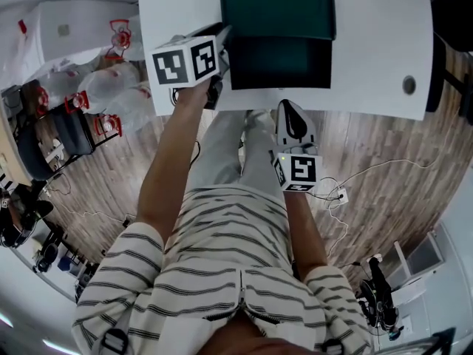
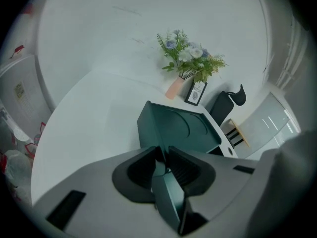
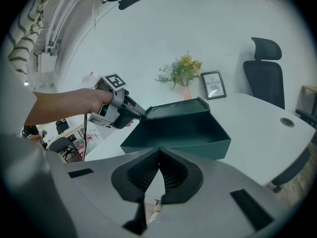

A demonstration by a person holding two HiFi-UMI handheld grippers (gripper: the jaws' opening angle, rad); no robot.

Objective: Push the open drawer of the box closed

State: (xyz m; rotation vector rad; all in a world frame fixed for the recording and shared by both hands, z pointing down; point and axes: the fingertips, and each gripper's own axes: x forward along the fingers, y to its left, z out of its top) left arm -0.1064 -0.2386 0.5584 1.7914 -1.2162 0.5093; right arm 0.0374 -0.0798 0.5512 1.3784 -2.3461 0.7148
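Observation:
A dark green box [image 1: 277,9] sits on the white table [image 1: 377,43], its open drawer [image 1: 281,61] pulled out toward the table's front edge. My left gripper [image 1: 224,35] is at the drawer's left side. In the left gripper view its jaws [image 2: 162,155] are closed on the drawer's thin side wall [image 2: 169,197], with the box [image 2: 173,128] just beyond. The right gripper view shows the drawer [image 3: 183,133] and the left gripper [image 3: 132,108] at its back left corner. My right gripper [image 1: 290,109] hangs shut and empty below the table's front edge, its jaws [image 3: 159,155] pointing at the drawer front.
A vase of flowers [image 2: 190,66] and a small picture frame [image 2: 195,92] stand at the table's far side. An office chair [image 3: 265,68] is behind the table. A round cable hole [image 1: 409,85] lies at the table's right. Cables [image 1: 332,191] trail over the wooden floor.

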